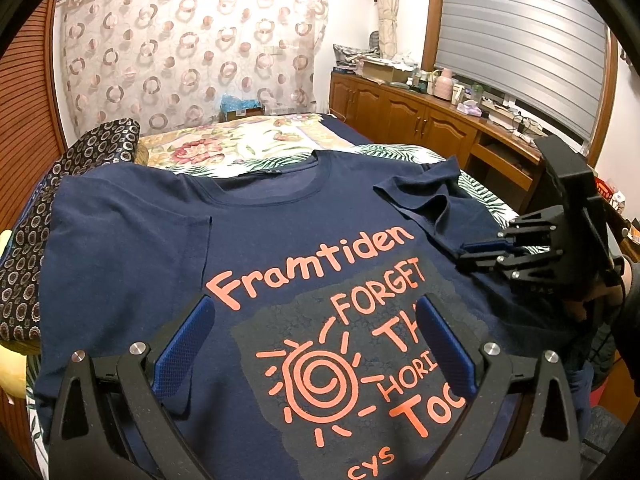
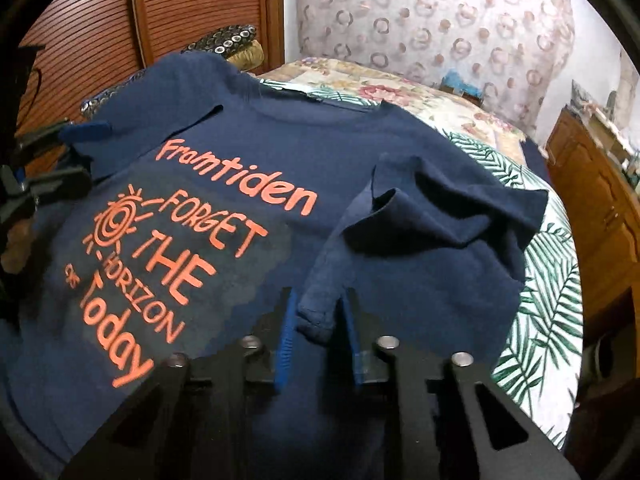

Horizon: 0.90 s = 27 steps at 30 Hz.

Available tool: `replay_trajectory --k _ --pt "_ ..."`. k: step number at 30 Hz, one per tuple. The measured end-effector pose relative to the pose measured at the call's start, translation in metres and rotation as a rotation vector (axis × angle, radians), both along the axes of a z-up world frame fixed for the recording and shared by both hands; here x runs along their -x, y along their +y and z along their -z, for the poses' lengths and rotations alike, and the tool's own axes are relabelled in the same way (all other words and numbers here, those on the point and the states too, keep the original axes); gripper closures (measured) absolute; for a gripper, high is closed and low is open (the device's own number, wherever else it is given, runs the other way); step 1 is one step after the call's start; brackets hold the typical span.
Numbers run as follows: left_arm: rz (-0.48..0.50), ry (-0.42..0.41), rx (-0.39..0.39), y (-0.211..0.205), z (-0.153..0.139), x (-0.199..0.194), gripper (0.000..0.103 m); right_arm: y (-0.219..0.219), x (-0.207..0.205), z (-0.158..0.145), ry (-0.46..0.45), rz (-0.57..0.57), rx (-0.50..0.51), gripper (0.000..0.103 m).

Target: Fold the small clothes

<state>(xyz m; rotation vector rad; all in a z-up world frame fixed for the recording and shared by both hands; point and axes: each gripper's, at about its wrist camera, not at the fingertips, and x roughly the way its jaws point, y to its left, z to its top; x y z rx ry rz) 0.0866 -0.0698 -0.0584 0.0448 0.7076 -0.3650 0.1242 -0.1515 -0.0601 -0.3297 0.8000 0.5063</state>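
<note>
Floral bedspread (image 1: 224,148) underneath, navy T-shirt (image 1: 280,240) spread flat just ahead of both grippers. Left gripper (image 1: 316,344) jaws wide apart above the print. Right gripper (image 2: 320,320) clamped on the sleeve (image 2: 400,224).

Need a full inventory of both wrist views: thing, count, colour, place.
navy cotton T-shirt with orange print: 1, navy, flat on the bed, front up
T-shirt sleeve: 1, navy, bunched, folded onto the chest
floral bedspread: 1, cream with pink flowers, beyond the collar
leaf-print sheet: 1, white and green, under the shirt
ring-patterned curtain: 1, pale pink, back wall
wooden cabinet: 1, brown, under the window, cluttered top
left gripper: black, blue fingers apart, over the print
right gripper: black, closed on the sleeve edge
</note>
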Motion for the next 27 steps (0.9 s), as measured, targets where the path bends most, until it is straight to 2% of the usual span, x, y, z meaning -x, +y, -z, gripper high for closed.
replay_trajectory --k 6,11,13,17,20,22,25,27 --pt "-0.004 -0.005 0.001 0.001 -0.001 0.0 0.002 -0.017 0.021 -0.007 0.009 -0.019 -0.092 0.094" --pt "-0.008 -0.005 0.004 0.0 0.0 -0.003 0.002 -0.028 0.033 -0.002 0.024 -0.015 -0.113 0.094" --pt "-0.003 -0.005 0.005 -0.001 -0.001 -0.004 0.002 -0.033 0.036 -0.003 0.018 0.003 -0.111 0.083" --pt "0.028 -0.012 0.014 -0.006 -0.007 -0.01 0.003 -0.042 0.035 -0.009 -0.008 0.046 -0.114 0.074" --pt "0.064 -0.012 0.029 -0.012 -0.012 -0.017 0.013 -0.055 0.041 -0.017 -0.04 0.085 -0.142 0.071" --pt "0.083 -0.006 0.035 -0.017 -0.014 -0.023 0.024 -0.065 0.043 -0.02 -0.072 0.122 -0.148 0.071" --pt "0.121 0.009 0.033 -0.032 -0.016 -0.035 0.036 -0.077 0.04 -0.011 -0.071 0.186 -0.128 0.071" --pt "0.141 0.02 0.03 -0.041 -0.015 -0.043 0.041 -0.082 0.035 -0.001 -0.055 0.21 -0.123 0.071"
